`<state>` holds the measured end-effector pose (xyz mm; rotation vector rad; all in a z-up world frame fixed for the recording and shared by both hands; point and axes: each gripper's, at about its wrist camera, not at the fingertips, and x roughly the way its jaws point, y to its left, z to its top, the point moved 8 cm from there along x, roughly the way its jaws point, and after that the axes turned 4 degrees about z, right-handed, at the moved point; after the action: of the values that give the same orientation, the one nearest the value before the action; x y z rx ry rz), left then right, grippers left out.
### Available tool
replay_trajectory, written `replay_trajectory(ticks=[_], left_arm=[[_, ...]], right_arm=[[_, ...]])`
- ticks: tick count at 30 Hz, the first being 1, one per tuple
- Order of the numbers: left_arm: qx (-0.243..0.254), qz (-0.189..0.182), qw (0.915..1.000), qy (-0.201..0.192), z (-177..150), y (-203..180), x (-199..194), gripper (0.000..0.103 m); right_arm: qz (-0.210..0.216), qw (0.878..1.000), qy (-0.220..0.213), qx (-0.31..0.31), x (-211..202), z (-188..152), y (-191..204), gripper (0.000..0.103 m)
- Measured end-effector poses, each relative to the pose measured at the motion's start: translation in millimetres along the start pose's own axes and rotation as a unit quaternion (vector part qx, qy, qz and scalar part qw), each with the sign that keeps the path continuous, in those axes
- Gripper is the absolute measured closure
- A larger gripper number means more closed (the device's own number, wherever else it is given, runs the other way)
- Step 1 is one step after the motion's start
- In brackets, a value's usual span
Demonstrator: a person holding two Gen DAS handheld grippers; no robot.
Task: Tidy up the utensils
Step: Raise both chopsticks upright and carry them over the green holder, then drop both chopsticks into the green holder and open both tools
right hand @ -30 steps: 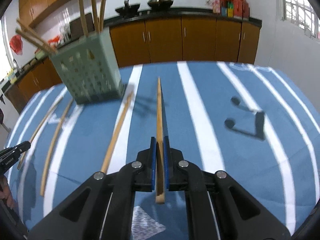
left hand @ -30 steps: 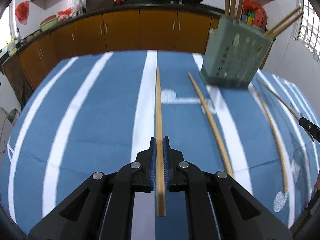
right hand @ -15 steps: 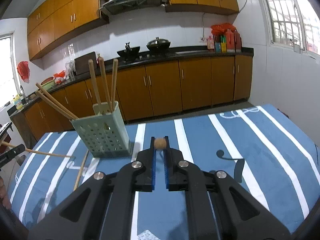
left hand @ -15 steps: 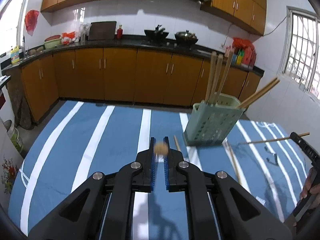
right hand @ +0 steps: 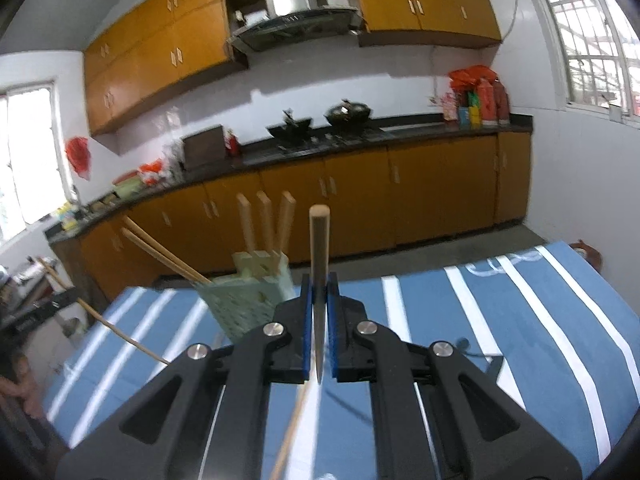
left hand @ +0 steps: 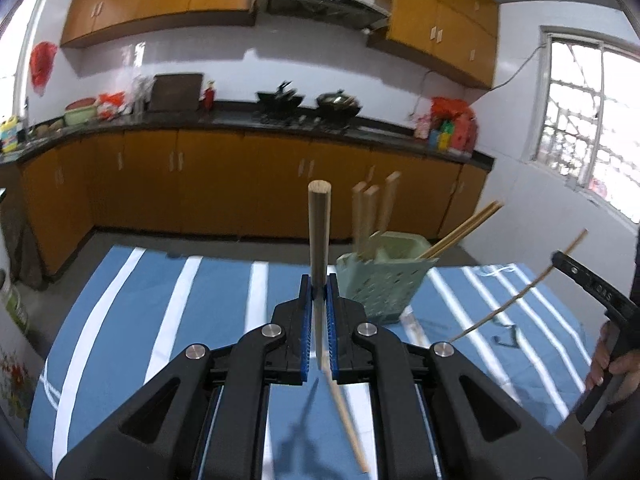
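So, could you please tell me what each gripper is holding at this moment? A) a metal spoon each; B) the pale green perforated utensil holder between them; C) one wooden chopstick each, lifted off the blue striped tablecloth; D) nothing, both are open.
C: the left gripper is clamped on a round wooden chopstick, and the right gripper on another, both raised above the blue striped tablecloth.

Ahead of my left gripper [left hand: 319, 280] the striped tablecloth [left hand: 168, 304] lies open to the left. To the right, the green holder [left hand: 380, 280] stands in the way, chopsticks [left hand: 372, 212] leaning out above its rim. One loose chopstick [left hand: 346, 412] lies on the cloth just below. Beyond the holder, my right gripper [left hand: 592, 284] blocks passage.
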<state>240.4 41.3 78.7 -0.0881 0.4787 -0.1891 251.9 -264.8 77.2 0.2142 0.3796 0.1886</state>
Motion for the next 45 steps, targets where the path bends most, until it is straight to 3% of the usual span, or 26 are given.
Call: replay_trajectory(ticks=[7,15,19,25,37,38,41,45], left_arm=[[0.019,-0.039,0.9975,-0.055,45.1,-42.2,-15.4,0.096],[-0.004,-0.023,0.9915,-0.128,99.5,-66.7,0.7,0.096],[-0.011,-0.002,0.9902,-0.139,106.6,-68.4,20.4,0.096],[-0.013,0.010,0.9922,-0.123,96.5,-67.8,54.4,0.096],[-0.014,0.012,0.9958,-0.090,82.1,-67.8,81.4,0.095],[-0.015,0.012,0.9958,-0.090,83.0,-67.2,80.5,0.094],[-0.019,0.016,0.9949,-0.098,84.8,-62.2,73.2,0.069],[-0.024,0.015,0.9932,-0.113,87.8,-57.0,56.4,0.069]], right_arm=[[0.065,0.996,-0.057,-0.003,-23.9,56.3,34.8,0.095],[0.048,0.990,-0.132,-0.034,-3.8,101.8,60.7,0.095],[0.035,0.992,-0.110,-0.041,31.6,101.6,58.2,0.095],[0.031,0.998,-0.054,-0.028,79.5,79.7,46.6,0.095],[0.030,0.998,-0.024,-0.045,99.1,56.2,54.1,0.091],[0.030,0.998,-0.025,-0.046,97.7,56.6,54.3,0.088],[0.030,0.998,-0.033,-0.040,89.7,58.2,51.8,0.085],[0.027,0.998,-0.048,-0.032,68.9,60.9,47.6,0.084]])
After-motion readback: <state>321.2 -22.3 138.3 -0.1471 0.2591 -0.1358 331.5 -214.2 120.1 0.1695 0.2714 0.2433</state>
